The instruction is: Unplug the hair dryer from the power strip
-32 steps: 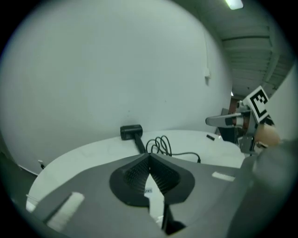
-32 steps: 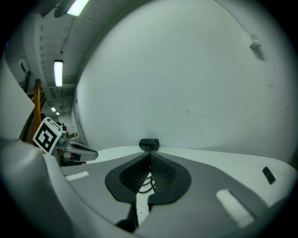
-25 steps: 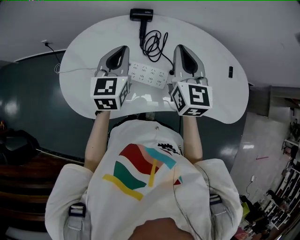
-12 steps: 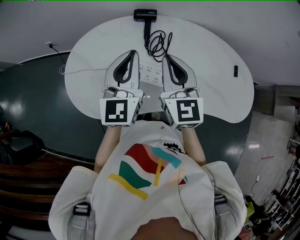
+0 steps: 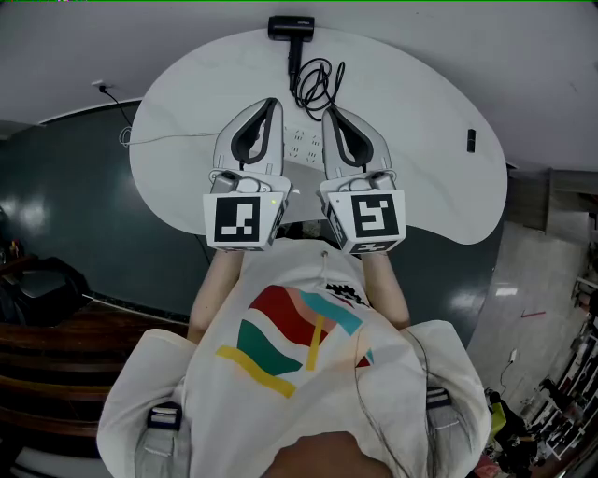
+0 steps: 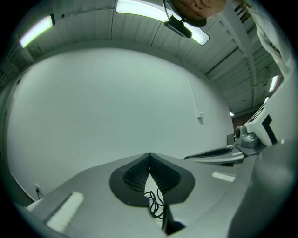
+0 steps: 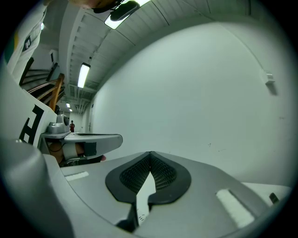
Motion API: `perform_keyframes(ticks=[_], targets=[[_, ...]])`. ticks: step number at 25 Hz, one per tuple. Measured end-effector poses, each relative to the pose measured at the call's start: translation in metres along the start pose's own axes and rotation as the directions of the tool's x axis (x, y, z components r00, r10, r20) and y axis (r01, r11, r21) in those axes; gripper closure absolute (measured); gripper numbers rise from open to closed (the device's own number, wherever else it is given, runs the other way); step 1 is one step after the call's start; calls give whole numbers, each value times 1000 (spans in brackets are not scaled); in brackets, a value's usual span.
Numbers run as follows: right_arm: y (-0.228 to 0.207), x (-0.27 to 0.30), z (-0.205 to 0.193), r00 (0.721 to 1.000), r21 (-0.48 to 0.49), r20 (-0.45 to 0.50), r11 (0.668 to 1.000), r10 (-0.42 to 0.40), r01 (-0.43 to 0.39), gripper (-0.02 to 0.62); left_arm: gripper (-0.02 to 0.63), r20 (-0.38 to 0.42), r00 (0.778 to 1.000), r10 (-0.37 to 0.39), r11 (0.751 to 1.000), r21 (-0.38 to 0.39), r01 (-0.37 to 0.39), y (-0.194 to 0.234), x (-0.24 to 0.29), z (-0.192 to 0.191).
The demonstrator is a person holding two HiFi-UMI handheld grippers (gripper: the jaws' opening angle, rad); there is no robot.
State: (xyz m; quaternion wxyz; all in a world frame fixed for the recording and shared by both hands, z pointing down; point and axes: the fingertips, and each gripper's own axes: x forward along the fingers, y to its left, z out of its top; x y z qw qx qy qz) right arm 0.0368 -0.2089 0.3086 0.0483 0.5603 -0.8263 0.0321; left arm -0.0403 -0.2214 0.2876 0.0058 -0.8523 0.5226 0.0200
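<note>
The black hair dryer (image 5: 291, 28) lies at the white table's (image 5: 420, 121) far edge. Its black cord (image 5: 316, 86) coils behind the white power strip (image 5: 301, 145), which shows only as a sliver between the two grippers. My left gripper (image 5: 274, 105) and right gripper (image 5: 329, 112) hover side by side above the strip, pointing level toward the back wall. Both are shut with nothing between the pads. In the left gripper view the shut tips (image 6: 149, 155) frame the cord (image 6: 155, 204) below. The right gripper view shows its shut tips (image 7: 150, 153) over a strip of white tabletop.
A small black object (image 5: 470, 141) lies near the table's right edge. A thin white cable (image 5: 168, 140) runs off the table's left side toward a wall outlet (image 5: 98, 89). The plain white wall fills both gripper views. The person's torso stands against the table's near edge.
Both grippers moved inward from either side of the power strip and now sit close together above it, hiding most of it. The left one also rose. In the last half second they barely moved.
</note>
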Motion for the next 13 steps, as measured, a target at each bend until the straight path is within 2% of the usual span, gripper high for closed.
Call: perform_keyframes(ticks=[6, 13], targets=[[3, -3, -3, 1000, -8, -11, 1000, 3, -3, 584, 606, 6, 1000, 30, 1000, 8, -30, 12, -7, -1], [0, -9, -3, 1000, -7, -18, 1000, -18, 18, 584, 606, -21, 999, 26, 1000, 7, -26, 7, -13, -9]])
